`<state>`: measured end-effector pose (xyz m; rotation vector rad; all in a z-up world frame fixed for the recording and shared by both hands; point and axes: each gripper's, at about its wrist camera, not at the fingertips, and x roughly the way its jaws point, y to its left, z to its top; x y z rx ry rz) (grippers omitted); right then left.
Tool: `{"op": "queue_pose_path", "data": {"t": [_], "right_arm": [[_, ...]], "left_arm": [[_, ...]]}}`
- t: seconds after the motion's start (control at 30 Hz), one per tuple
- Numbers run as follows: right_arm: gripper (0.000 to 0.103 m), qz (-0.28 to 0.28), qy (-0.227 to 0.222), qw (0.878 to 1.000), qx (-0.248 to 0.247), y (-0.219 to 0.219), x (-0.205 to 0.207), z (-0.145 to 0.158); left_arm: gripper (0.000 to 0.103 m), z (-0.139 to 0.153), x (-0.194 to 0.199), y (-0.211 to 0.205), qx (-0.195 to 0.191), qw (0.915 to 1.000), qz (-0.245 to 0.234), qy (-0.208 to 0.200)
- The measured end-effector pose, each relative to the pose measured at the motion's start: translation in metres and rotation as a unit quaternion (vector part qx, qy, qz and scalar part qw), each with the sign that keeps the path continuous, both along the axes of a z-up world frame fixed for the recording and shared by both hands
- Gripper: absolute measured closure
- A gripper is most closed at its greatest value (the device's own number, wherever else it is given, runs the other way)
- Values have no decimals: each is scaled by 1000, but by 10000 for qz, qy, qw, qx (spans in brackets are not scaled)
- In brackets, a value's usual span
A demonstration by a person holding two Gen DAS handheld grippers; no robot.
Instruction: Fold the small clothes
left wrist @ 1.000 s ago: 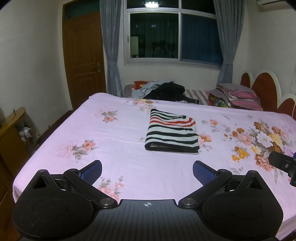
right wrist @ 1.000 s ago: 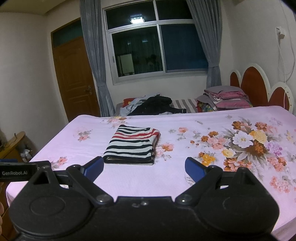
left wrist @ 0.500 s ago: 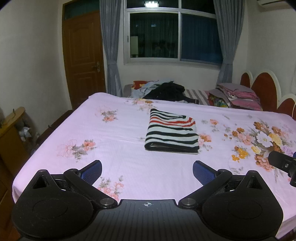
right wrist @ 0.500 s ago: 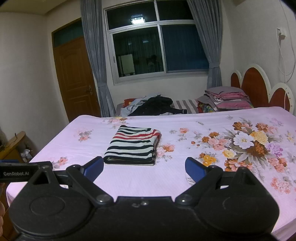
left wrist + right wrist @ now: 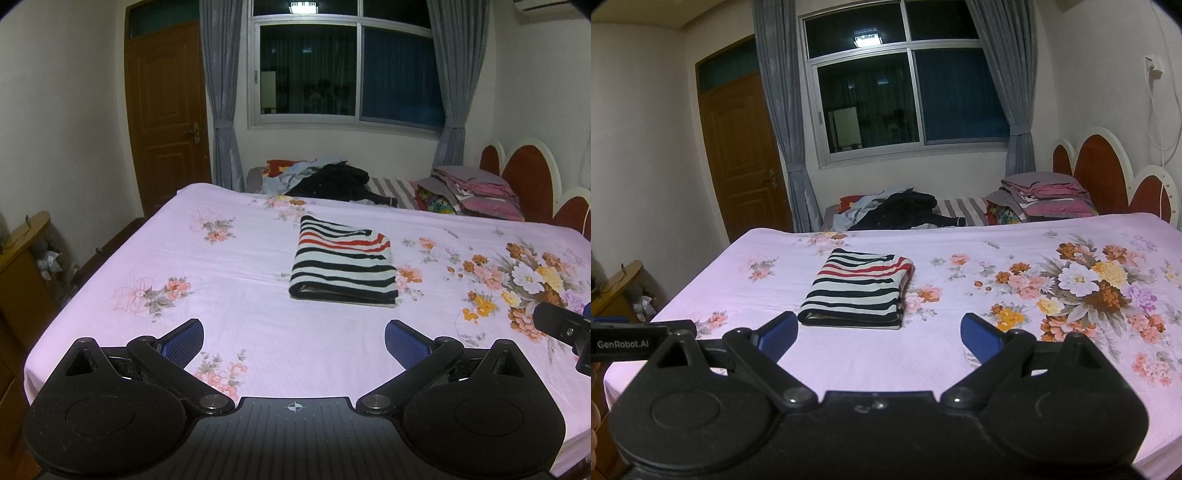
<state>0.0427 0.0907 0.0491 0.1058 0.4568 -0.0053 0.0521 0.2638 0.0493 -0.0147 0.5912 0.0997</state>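
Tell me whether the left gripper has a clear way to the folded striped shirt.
Probably yes. The left gripper is open, and only bare pink sheet lies between it and the striped shirt. The right gripper stays off to the side.

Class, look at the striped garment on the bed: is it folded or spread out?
Folded. The striped garment lies as a compact rectangle on the pink bedsheet, with stacked layers showing along its near edge in both views.
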Motion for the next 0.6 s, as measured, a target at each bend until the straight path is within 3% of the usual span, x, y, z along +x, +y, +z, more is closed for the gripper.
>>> {"op": "queue_pose_path", "data": {"t": [0.27,0.4,0.6], "right_arm": [[8,10,32,10000,18,0,4,-3],[8,-7,124,9999,21,-2,13,-10],[8,-181,401,9990,62,-17,35,-27]], "left_arm": [[0,-4,4,1,-71,9999,-96,87],[0,-9,12,3,-95,9999,-54,-83],[0,-29,62,11,-214,9991,24,356]]}}
